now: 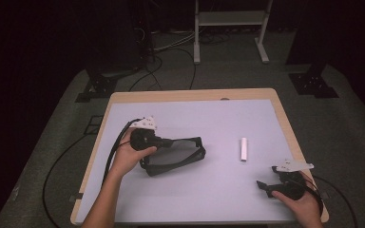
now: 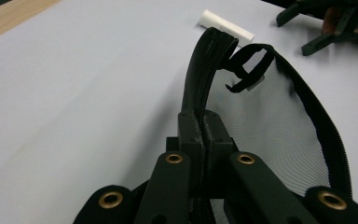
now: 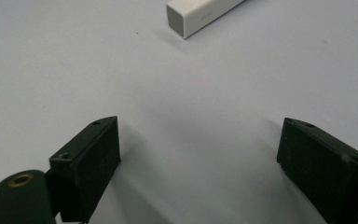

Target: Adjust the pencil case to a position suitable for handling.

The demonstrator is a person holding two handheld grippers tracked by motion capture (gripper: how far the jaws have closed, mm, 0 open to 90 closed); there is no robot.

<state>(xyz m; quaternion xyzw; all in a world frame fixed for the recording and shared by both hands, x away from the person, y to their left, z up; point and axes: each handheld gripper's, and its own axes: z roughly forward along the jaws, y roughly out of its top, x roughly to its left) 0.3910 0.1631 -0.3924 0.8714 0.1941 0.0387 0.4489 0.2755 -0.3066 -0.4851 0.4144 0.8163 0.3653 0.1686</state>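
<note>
A black mesh pouch point(image 1: 177, 157) with a zipper rim lies left of the table's middle, its mouth gaping. My left gripper point(image 1: 167, 142) is shut on the pouch's zipper edge point(image 2: 200, 88) at its near end, lifting that rim. A small white rectangular bar point(image 1: 243, 149) lies to the right of the pouch; it appears as the white bar point(image 2: 226, 25) beyond the pouch and the white bar point(image 3: 200, 15) ahead of my right jaws. My right gripper point(image 1: 265, 186) rests near the table's front right corner, open with nothing between its fingers point(image 3: 91, 161).
The table has a pale mat point(image 1: 195, 114) inside a wooden rim point(image 1: 190, 94). Cables point(image 1: 119, 142) trail off the left side and the front right. Dark stands point(image 1: 109, 80) and a white frame point(image 1: 228, 28) sit on the floor behind.
</note>
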